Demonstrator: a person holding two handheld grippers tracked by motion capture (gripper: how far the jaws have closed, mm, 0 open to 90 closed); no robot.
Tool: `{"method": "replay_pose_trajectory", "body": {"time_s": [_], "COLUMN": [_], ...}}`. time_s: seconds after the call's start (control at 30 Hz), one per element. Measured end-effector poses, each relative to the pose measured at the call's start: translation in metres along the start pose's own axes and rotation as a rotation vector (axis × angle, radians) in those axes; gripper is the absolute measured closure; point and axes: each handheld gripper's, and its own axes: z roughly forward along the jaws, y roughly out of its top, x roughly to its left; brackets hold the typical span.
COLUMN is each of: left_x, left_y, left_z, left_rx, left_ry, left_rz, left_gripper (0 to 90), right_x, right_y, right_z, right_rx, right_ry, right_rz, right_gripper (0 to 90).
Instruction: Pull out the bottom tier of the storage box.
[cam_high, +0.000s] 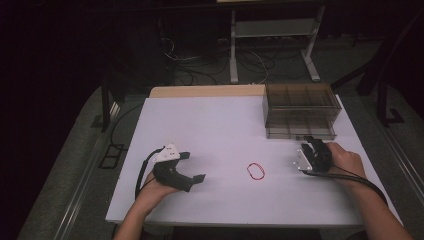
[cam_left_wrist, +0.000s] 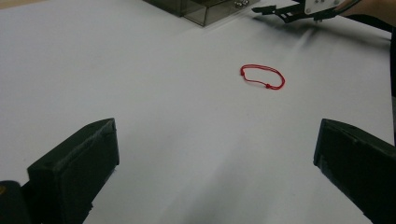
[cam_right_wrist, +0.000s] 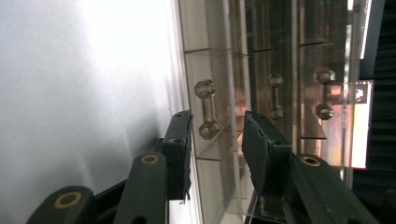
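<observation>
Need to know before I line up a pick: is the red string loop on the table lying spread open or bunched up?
Spread open. The red string loop lies flat on the white table as an open oval with bare table showing inside it.

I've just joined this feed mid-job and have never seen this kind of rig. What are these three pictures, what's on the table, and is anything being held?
A person holds a two-jaw tool in each hand. The high view looks down on the white table; the other two pictures come from cameras riding on each tool. The left gripper stands wide open and empty, facing a red string loop lying on the table. The right gripper is turned on its side at a clear drawer box, its jaws parted either side of a drawer front with a small metal handle. Neither tool holds anything.
</observation>
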Motion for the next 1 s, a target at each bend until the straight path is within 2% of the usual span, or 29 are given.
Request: {"method": "replay_pose_trajectory", "body": {"time_s": [0.17,0.33,0.73,1.0], "left_x": [0.0,0.0,0.0,-0.002], "left_y": [0.0,0.0,0.0,0.0], "left_z": [0.0,0.0,0.001,0.003], "left_rx": [0.001,0.001,0.01,0.031], "left_ry": [-0.001,-0.001,0.004,0.014], "left_rz": [0.002,0.003,0.009,0.03], "left_gripper": [0.0,0.0,0.0,0.0], "right_x": [-0.003,-0.005,-0.004,-0.008], "right_y": [0.001,0.006,0.011,0.01], "right_z": [-0.005,-0.008,-0.01,-0.012], "right_rx": [0.007,0.011,0.049,0.036], "right_ry": [-0.009,-0.022,-0.001,0.005], "right_rz": [0.021,0.036,0.055,0.091], "right_gripper": [53.6,50.4,32.8,25.3]}}
